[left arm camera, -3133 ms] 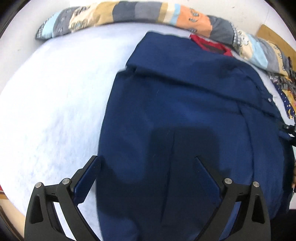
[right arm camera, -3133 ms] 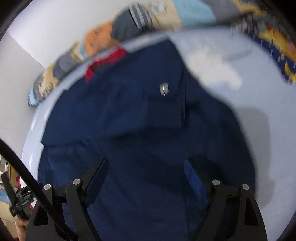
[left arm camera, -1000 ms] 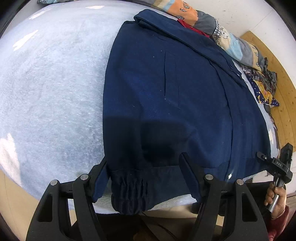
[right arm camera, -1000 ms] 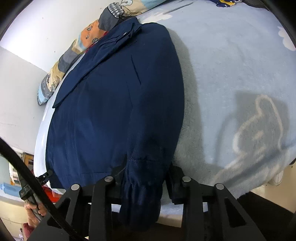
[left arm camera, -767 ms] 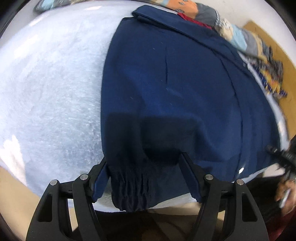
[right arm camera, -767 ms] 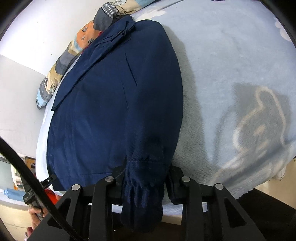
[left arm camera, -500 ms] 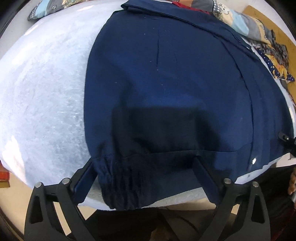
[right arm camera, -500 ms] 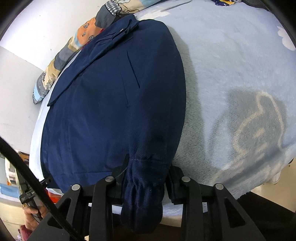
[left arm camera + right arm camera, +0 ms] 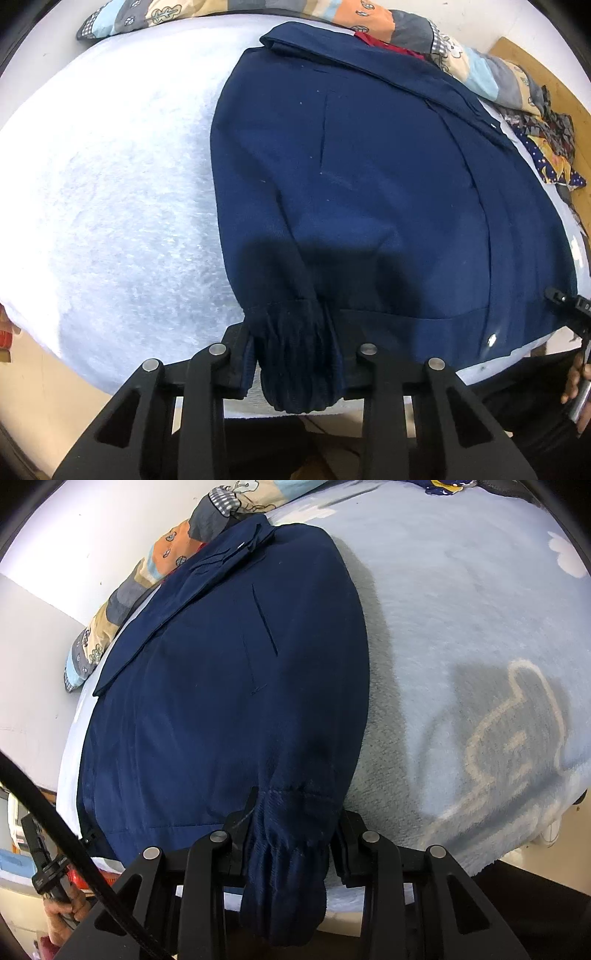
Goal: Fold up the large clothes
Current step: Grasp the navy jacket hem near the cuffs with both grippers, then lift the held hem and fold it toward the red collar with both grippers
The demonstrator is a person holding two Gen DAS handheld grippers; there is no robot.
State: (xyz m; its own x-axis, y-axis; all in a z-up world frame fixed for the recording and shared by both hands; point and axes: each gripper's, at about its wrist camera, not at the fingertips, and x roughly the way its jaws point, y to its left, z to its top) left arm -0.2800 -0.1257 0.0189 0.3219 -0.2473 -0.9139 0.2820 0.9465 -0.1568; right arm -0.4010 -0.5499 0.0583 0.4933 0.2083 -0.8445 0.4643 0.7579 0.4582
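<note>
A large navy blue jacket [image 9: 369,177] lies flat on a pale blue fleece blanket [image 9: 110,192], collar at the far end. My left gripper [image 9: 295,365] is shut on the jacket's gathered left hem corner [image 9: 295,354] at the near bed edge. In the right wrist view the jacket [image 9: 229,686] fills the left half, and my right gripper [image 9: 291,842] is shut on its gathered right hem corner [image 9: 288,856], which hangs bunched over the bed edge.
A patchwork pillow roll [image 9: 369,14] lies along the wall behind the collar. Crumpled patterned clothes [image 9: 546,147] sit at the far right. The blanket's cartoon print [image 9: 509,746] spreads right of the jacket. The other hand's gripper shows at the right edge [image 9: 569,306].
My left gripper has closed from wide open onto the left hem corner, bunching it. My right gripper stays shut on the right corner; the jacket has barely shifted.
</note>
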